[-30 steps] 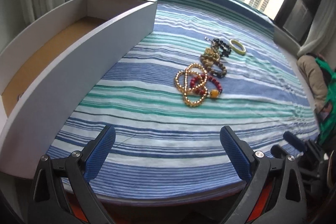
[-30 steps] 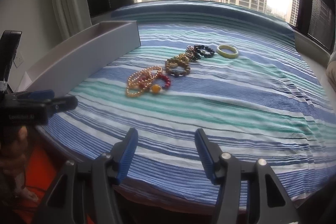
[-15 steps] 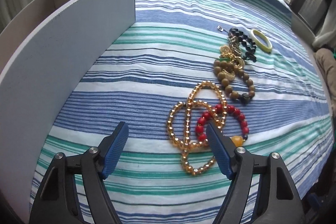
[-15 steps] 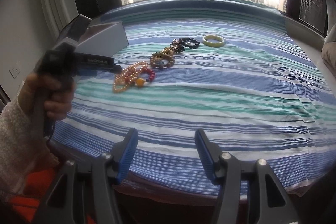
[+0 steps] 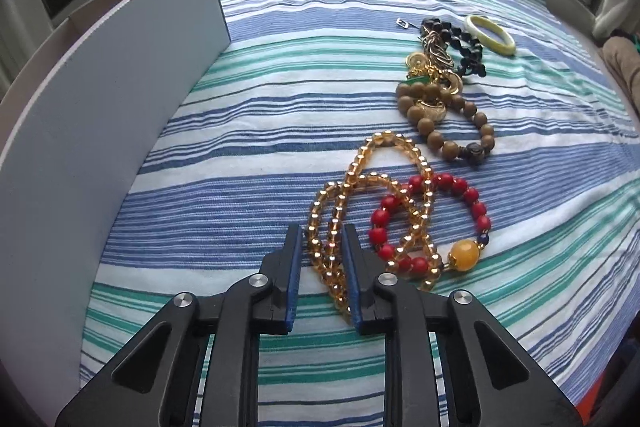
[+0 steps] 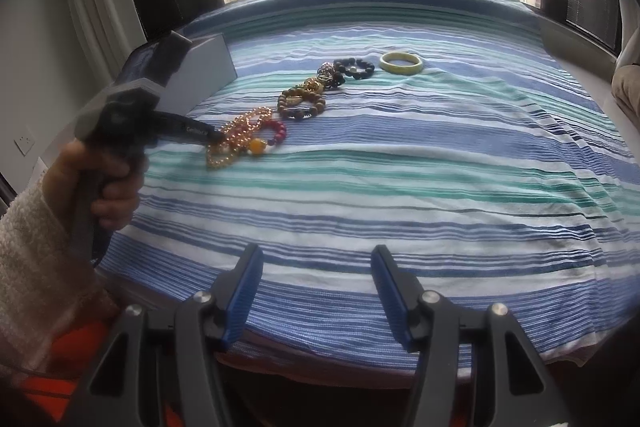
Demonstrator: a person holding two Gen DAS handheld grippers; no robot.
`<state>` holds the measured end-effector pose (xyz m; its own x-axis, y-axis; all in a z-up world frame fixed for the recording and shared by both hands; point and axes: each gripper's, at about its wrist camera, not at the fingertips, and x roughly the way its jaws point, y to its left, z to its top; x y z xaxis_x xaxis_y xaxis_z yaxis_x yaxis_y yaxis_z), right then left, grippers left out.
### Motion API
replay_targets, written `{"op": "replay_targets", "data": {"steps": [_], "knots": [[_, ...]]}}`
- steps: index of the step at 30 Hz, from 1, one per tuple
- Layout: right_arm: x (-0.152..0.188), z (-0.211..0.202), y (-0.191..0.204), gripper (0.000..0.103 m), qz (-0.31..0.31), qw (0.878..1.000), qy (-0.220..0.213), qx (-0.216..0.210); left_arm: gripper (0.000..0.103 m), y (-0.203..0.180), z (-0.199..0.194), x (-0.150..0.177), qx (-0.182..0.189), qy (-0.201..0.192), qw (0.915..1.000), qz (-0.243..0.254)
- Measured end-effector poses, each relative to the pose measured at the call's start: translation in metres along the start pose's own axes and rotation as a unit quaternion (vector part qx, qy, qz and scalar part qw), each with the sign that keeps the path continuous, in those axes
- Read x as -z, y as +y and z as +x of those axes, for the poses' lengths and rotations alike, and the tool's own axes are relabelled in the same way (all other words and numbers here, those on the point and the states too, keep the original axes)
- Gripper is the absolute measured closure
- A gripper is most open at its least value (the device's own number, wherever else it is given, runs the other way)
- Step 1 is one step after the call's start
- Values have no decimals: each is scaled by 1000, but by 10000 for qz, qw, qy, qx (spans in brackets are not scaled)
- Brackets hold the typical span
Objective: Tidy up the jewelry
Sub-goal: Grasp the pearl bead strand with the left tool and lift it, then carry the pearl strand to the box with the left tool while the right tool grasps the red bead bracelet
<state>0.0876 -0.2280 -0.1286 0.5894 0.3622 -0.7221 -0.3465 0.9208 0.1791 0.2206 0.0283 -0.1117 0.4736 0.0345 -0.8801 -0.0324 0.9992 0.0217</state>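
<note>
An amber bead strand point(image 5: 376, 183) lies in loops on the striped cloth point(image 5: 280, 107). My left gripper point(image 5: 320, 231) points down at its near loop; the jaws are closing, with two runs of beads between the blue pads, which touch them. A red bead bracelet point(image 5: 476, 203) with a yellow bead overlaps the strand. Beyond lie a wooden bead bracelet point(image 5: 424, 125), gold pieces point(image 5: 436, 67), a black bead bracelet point(image 5: 466, 45) and a pale green bangle point(image 5: 490, 35). My right gripper point(image 6: 316, 255) hangs open and empty over the cloth's near edge, far from the jewelry.
A grey open box point(image 5: 120, 107) stands along the left side, close to the amber strand. A small metal clip point(image 5: 402, 23) lies behind the black beads. In the right wrist view a person's hand point(image 6: 104, 183) in a fleecy sleeve holds the left gripper point(image 6: 216, 139).
The left gripper came forward and down from the cloth's near edge to the amber strand, and its jaws narrowed from wide open around the beads. The right gripper stayed where it was.
</note>
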Motion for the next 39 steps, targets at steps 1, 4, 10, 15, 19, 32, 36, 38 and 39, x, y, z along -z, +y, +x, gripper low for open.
{"op": "replay_targets", "data": {"steps": [1, 4, 10, 15, 19, 32, 36, 38, 39], "knots": [[0, -1, 1, 46, -25, 10000, -18, 10, 81, 2, 3, -2, 19, -2, 10000, -53], [2, -5, 3, 46, -50, 10000, -50, 36, 88, -1, 9, -9, 9, 61, 10000, -10], [7, -8, -1, 46, 18, 9999, -39, 104, 98, 10, 5, -9, 281, 169, 9988, -367], [9, -8, -5, 46, 63, 9999, -31, 148, 98, 25, -49, -4, 784, -198, 9947, -642], [9, -5, -4, 46, 84, 9999, 0, 108, 98, 30, -92, -2, 1116, -504, 9898, -735], [-18, 6, -9, 46, 185, 9988, 258, -370, 98, 74, -196, 9, 1601, -1353, 9709, -1156], [-59, 31, -18, 46, 387, 9948, 540, -778, 98, 88, -207, 17, 1416, -1487, 9702, -1288], [-81, 53, -10, 46, 214, 9912, 740, -1076, 98, 95, -211, 23, 1386, -1500, 9696, -1351], [-91, 65, -1, 46, 16, 9897, 810, -1184, 98, 98, -213, 25, 1352, -1505, 9697, -1372]]}}
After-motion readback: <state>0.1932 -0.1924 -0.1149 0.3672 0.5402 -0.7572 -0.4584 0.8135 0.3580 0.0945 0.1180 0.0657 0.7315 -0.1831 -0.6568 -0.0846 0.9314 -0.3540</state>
